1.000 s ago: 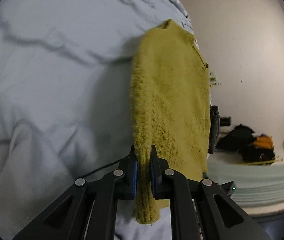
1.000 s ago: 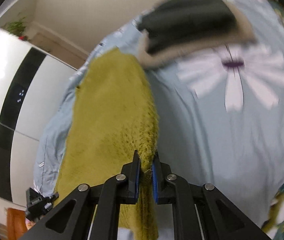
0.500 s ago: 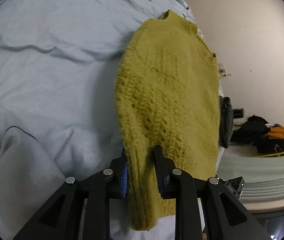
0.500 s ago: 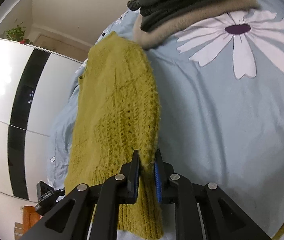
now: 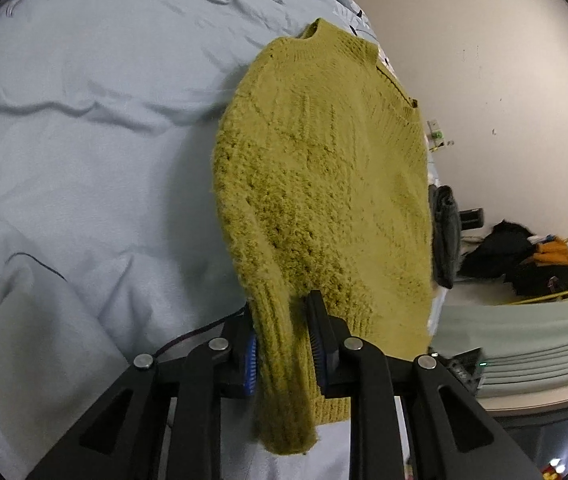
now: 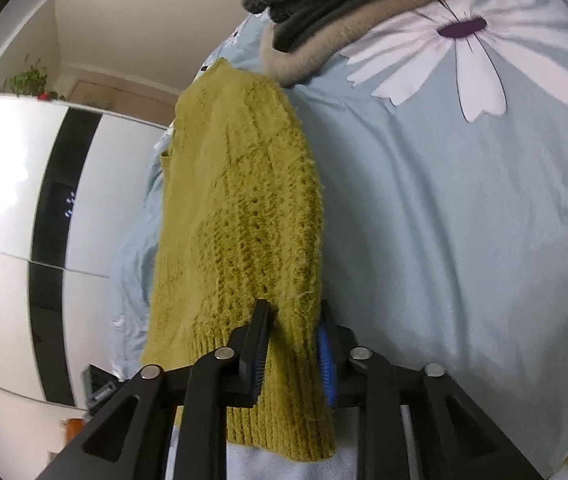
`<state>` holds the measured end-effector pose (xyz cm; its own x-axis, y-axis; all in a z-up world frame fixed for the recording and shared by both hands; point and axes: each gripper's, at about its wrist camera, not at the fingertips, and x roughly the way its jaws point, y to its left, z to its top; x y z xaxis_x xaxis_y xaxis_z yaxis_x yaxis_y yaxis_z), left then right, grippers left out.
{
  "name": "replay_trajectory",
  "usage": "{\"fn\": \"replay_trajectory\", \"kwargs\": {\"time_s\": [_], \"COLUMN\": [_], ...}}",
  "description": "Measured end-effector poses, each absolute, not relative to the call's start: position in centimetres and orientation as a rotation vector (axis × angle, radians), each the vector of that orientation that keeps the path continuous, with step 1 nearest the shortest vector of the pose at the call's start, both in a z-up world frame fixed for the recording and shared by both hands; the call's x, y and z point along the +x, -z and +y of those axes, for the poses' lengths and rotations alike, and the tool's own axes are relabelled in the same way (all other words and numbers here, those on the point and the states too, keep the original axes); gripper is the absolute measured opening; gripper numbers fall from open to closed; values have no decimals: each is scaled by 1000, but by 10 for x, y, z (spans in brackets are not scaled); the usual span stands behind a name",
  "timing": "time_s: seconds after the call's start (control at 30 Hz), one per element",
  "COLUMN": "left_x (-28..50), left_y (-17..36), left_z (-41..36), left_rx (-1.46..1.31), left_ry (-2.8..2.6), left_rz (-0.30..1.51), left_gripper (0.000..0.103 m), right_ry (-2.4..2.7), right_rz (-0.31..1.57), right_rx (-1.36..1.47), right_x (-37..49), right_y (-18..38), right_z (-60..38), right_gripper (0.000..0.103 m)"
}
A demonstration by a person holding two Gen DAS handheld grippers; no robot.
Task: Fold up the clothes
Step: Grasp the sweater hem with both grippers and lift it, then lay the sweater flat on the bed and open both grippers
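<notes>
The mustard-yellow knitted sweater (image 5: 324,184) lies lengthwise on the pale blue bed cover (image 5: 84,140), along the edge of the bed, its collar at the far end and its ribbed hem nearest the cameras. The left gripper (image 5: 282,344) has one hem corner between its pads, and the right gripper (image 6: 292,344) has the other. Both sets of jaws have just been opening and the left has eased back a little. The knit bunches between them, but the pads look slack on it; whether they still pinch I cannot tell. This looks like the release after laying the garment flat. Next both claws should free the hem and take fresh grips for a fold. Beyond the collar, a stack of folded clothes (image 6: 348,4) rests on the flower print (image 6: 480,52).
</notes>
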<state>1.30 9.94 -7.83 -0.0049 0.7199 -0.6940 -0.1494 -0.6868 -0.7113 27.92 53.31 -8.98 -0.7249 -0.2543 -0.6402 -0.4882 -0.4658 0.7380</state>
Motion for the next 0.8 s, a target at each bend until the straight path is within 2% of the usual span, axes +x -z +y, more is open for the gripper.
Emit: {"fn": "replay_trajectory", "kwargs": {"time_s": [0.07,0.2,0.53,0.57,0.67,0.7,0.73,0.8], "left_x": [14,15,15,14,8,6,3,-4], "left_y": [78,78,78,76,71,70,70,67], "left_z": [99,98,100,100,99,100,101,103], "left_rx": [-1646,-1650,-1661,-1656,-1648,-1649,-1650,-1649], "left_ry": [-1772,-1794,-1816,-1824,-1873,-1893,-1905,-1905], "left_rz": [-578,-538,-461,-457,-429,-421,-419,-409], "left_gripper": [14,12,12,13,28,36,40,40], "right_ry": [-2353,-2397,-2326,-2330,-2349,-2356,-2358,-2347], "right_rz": [1494,1471,1432,1418,1406,1392,1370,1291], "right_rx": [-1101,-1101,-1158,-1163,-1144,-1137,-1132,-1129], "right_x": [276,277,283,282,282,282,281,275], "right_y": [85,78,89,87,78,75,71,63], "right_z": [530,530,534,534,541,544,547,551], "right_gripper": [14,11,11,14,15,17,20,21]}}
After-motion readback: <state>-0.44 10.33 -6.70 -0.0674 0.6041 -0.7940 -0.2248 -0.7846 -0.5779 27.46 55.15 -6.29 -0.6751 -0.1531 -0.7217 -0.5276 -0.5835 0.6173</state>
